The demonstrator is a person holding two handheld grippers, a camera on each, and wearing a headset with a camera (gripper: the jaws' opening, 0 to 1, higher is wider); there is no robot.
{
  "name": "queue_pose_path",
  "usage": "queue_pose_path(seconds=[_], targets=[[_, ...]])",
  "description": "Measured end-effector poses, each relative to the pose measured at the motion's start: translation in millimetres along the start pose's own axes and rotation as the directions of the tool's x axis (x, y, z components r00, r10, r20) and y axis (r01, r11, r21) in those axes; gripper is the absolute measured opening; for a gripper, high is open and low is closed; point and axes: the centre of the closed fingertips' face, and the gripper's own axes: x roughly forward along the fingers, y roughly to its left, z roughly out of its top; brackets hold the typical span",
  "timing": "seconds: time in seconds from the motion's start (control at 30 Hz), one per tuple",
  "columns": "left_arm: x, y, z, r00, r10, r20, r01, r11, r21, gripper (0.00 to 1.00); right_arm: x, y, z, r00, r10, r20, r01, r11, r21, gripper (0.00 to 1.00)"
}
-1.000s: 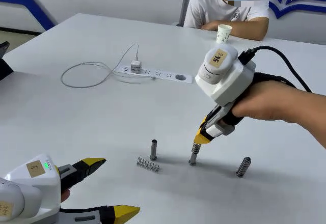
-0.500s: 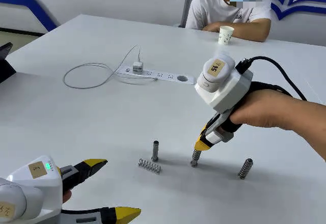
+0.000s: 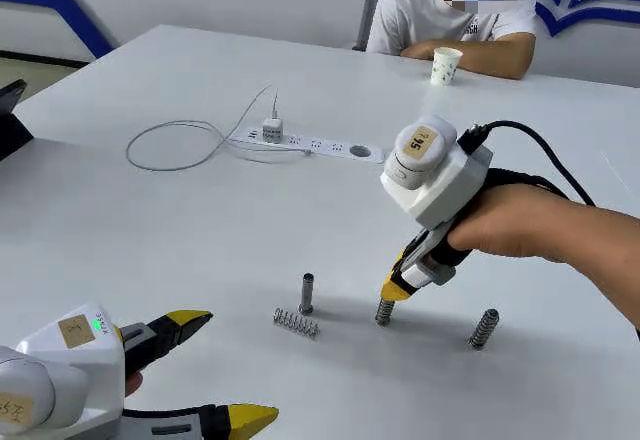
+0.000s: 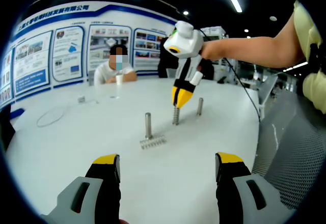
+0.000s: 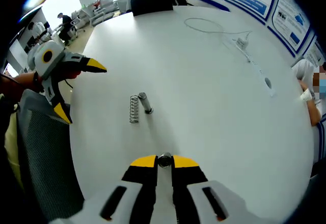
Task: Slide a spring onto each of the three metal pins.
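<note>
Head view: right gripper [image 3: 391,292] pinched on middle spring [image 3: 384,311]

A long white power strip [image 3: 310,146] lies at twelve o'clock on the white table [image 3: 120,240], with a thin white cable [image 3: 128,150] looping toward ten. A white paper cup [image 3: 445,65] stands at one, before a seated person in a white T-shirt [image 3: 420,10].

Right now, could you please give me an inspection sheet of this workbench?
Surface: white table.
Job's things: left pin bare, loose spring lying beside it; middle pin and right pin each have theirs on.
Clutter: power strip, paper cup.
Grippers: right gripper shut on middle pin's top; left gripper open, apart from the pins.
Cables: white cable looped from the strip; black cable off right gripper.
Surroundings: seated person at far edge.
</note>
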Motion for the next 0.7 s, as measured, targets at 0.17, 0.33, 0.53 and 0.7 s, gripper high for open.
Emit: queue_pose_path(seconds=[0.17,0.33,0.53,0.7], targets=[[0.7,0.0,-0.1,1.0,-0.002,0.0,0.002,1.0,0.0,0.78,2.8,0.0,-0.9,1.0,0.0,-0.002,0.0,1.0,0.0,0.12],[1.1,-0.1,-0.3,1.0,-0.002,0.0,0.002,1.0,0.0,0.78,4.2,1.0,-1.6,1.0,0.001,-0.003,-0.001,1.0,-0.002,0.12],[1.1,-0.3,-1.0,1.0,-0.002,-0.001,0.002,1.0,-0.002,0.78,4.8,1.2,-1.6,1.0,0.002,0.001,-0.002,1.0,-0.002,0.12],[1.3,-0.3,-0.9,1.0,-0.003,0.0,0.003,1.0,-0.002,0.78,4.7,1.0,-1.4,1.0,0.002,0.004,-0.002,1.0,-0.003,0.12]])
